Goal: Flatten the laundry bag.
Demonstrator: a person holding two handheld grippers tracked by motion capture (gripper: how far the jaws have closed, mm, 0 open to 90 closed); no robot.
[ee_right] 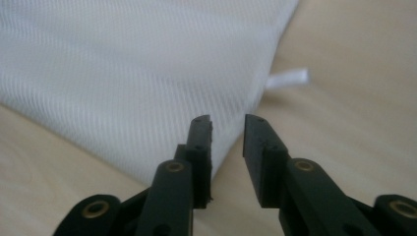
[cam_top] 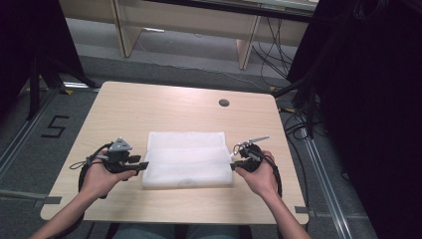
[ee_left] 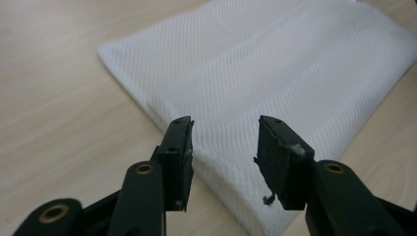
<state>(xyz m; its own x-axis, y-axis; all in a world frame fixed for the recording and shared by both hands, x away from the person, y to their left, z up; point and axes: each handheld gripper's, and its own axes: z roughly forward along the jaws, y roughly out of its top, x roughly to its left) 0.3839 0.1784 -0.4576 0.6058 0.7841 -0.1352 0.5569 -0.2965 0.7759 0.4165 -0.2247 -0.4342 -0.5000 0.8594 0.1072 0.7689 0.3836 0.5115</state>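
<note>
High view: right tongs tips blurred beside cloth.

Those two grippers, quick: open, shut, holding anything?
Left gripper: open, holding nothing, over the white cloth.
Right gripper: open, holding nothing, at the cloth's edge.

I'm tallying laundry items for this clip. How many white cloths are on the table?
1: a folded white mesh cloth lies in the table's near middle, between the left gripper and right gripper. Anything folded inside it would be hidden.
</note>
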